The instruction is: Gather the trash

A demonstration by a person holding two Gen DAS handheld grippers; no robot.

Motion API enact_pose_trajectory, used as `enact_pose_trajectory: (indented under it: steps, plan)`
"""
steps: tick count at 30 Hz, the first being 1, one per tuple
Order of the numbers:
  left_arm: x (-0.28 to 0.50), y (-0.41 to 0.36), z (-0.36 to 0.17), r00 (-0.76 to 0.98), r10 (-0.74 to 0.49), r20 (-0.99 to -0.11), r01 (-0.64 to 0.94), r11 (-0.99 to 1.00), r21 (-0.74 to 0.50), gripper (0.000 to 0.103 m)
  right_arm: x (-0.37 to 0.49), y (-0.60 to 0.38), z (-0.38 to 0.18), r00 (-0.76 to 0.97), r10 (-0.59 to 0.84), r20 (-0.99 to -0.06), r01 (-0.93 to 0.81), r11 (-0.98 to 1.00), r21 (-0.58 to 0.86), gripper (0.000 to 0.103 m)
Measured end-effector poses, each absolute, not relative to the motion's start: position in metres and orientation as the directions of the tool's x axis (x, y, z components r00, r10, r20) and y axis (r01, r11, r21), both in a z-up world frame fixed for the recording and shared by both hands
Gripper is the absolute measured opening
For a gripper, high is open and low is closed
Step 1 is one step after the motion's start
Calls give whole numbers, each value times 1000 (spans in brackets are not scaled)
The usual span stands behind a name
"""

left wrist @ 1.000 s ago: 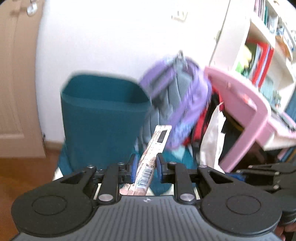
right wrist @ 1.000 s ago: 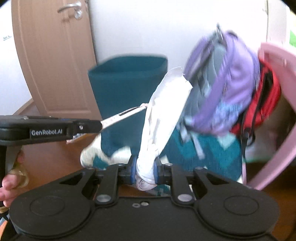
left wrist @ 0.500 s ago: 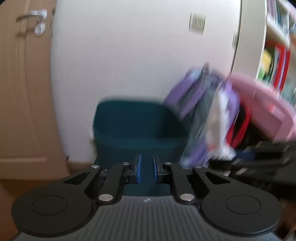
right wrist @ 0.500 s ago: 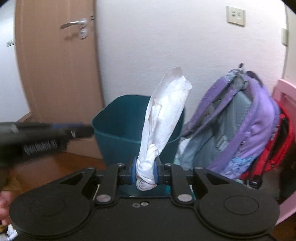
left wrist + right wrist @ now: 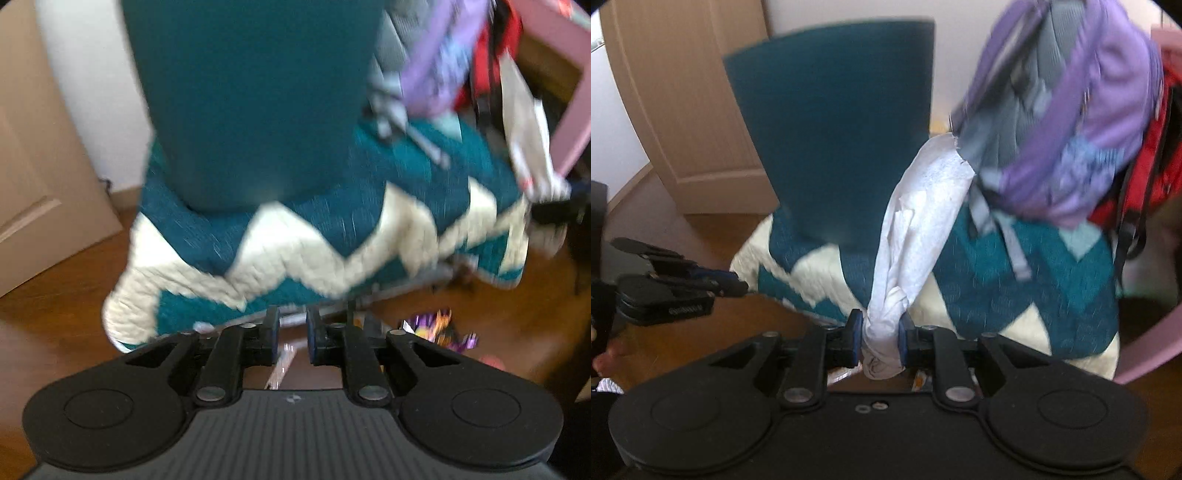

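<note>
The teal waste bin point(image 5: 251, 103) point(image 5: 834, 129) stands on a teal and cream zigzag rug point(image 5: 295, 251). My left gripper point(image 5: 292, 332) hangs low over the wooden floor at the rug's near edge. Its jaws are opening with a narrow gap, and the pads press on nothing. A blurred shiny strip point(image 5: 282, 360) shows on the floor behind them. A crumpled purple and orange wrapper point(image 5: 439, 328) lies on the floor to the right. My right gripper point(image 5: 879, 332) is shut on a twisted white paper point(image 5: 916, 236) in front of the bin.
A purple and grey backpack point(image 5: 1071, 122) and a red bag point(image 5: 1156, 166) lean right of the bin. A pink chair frame point(image 5: 569, 92) stands at the far right. A beige door point(image 5: 683, 92) is left of the bin. A person's hand point(image 5: 605, 354) holds the left gripper's handle.
A second ago the left gripper held a long printed wrapper; half a second ago it was empty above the bin. Both grippers have since dropped toward the floor, the right still holding its paper.
</note>
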State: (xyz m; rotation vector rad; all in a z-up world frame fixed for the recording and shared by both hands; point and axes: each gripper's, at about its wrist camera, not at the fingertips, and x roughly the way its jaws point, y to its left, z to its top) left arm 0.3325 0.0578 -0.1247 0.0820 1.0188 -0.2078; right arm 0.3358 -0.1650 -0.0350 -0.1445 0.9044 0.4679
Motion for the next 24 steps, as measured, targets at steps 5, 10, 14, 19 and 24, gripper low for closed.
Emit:
enact_pose_trajectory:
  steps: [5, 10, 14, 19, 24]
  plan:
    - [345, 40, -188, 447, -128, -885, 304, 953, 16, 76, 338, -175, -70, 486, 337, -807, -443, 890, 104, 19]
    - [359, 28, -257, 388, -116, -914, 425, 903, 66, 79, 348, -182, -117, 440, 349, -827, -430, 891, 147, 19]
    - [371, 22, -324, 322, -92, -942, 491, 867, 83, 79, 354, -188, -149, 421, 365, -831, -391, 899, 197, 19]
    - [383, 20, -399, 236, -72, -969, 521, 851, 64, 79, 359, -190, -186, 391, 376, -840, -379, 897, 226, 19]
    - [393, 21, -459, 178, -54, -982, 531, 846, 50, 79, 368, -187, -211, 365, 376, -852, -406, 887, 218, 19]
